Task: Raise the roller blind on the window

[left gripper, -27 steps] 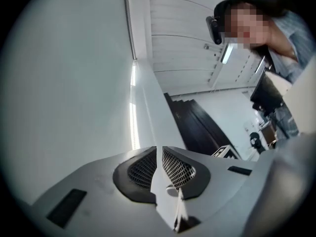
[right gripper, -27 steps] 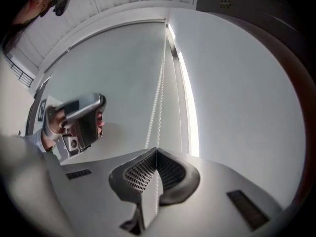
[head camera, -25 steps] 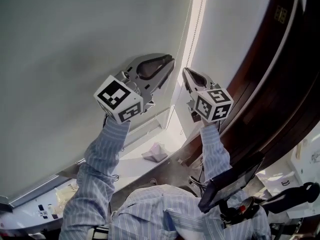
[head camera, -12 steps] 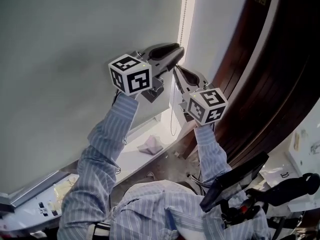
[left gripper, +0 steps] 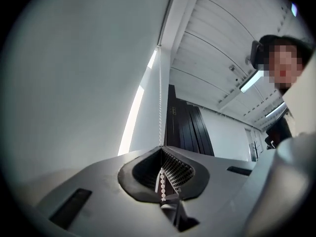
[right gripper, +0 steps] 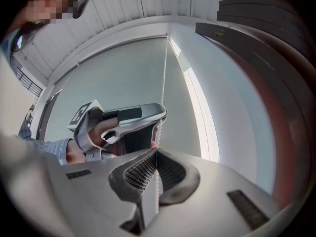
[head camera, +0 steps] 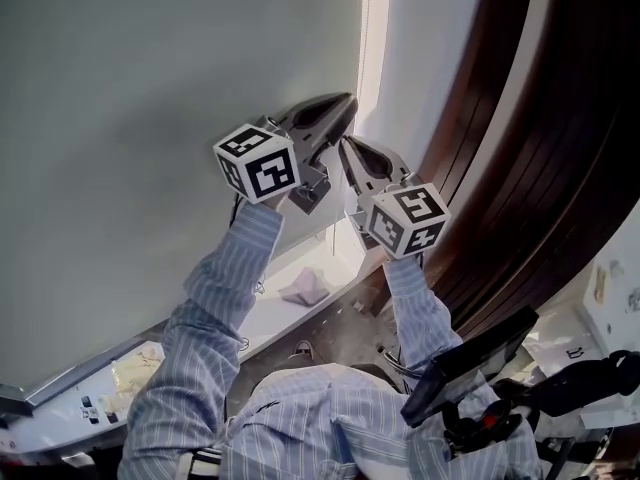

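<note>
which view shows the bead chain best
Right gripper view: the bead chain runs from the blind's top through the left gripper, its tongs just closing on it, into the shut right gripper. Left gripper view shows less; head view barely any.

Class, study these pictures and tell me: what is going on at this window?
A person in a striped shirt holds a two-jaw gripper in each hand beside the pale grey roller blind. The left gripper and the right gripper are both clamped on the white bead chain at the blind's edge, left above right; the left one's jaws have just closed. The blind is down.
</note>
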{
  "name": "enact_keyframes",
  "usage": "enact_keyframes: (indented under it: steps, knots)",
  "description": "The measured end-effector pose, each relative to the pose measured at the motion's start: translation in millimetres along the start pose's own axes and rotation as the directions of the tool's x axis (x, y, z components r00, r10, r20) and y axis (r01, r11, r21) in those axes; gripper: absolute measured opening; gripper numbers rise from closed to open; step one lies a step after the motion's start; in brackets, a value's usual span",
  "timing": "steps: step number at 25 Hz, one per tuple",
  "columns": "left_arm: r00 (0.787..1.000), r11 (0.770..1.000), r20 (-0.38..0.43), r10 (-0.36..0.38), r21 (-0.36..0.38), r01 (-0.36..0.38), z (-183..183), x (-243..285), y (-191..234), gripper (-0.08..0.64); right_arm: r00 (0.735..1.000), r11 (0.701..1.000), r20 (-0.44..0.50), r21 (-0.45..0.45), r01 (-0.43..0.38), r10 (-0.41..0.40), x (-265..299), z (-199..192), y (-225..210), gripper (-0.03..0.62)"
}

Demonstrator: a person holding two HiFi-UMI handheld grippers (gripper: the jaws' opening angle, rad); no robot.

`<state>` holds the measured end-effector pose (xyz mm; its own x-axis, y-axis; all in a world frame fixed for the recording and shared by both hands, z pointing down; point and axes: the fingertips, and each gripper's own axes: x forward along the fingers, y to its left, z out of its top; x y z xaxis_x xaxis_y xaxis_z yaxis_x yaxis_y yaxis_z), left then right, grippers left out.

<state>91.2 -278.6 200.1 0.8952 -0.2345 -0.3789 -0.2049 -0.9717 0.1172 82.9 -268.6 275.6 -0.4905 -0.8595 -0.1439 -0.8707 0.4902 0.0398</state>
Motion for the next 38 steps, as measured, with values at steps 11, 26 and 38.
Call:
enact_keyframes:
  steps: [11, 26, 38]
  knots:
    - [0.979, 0.985, -0.153, 0.132, -0.094, -0.147, -117, -43, 24, 0.005, 0.986, 0.998, -0.167, 0.053, 0.033, -0.024, -14, -122, 3, 0.005]
    - [0.883, 0.902, -0.381, 0.276, -0.215, -0.374, -307, -129, 49, 0.005, 0.905, 0.988, -0.426, 0.133, 0.074, -0.01, -50, -317, 27, 0.005]
    - [0.851, 0.893, -0.415, 0.321, -0.165, -0.418, -303, -147, 65, 0.005, 0.978, 0.986, -0.131, 0.055, -0.155, 0.161, -31, -112, 16, 0.115]
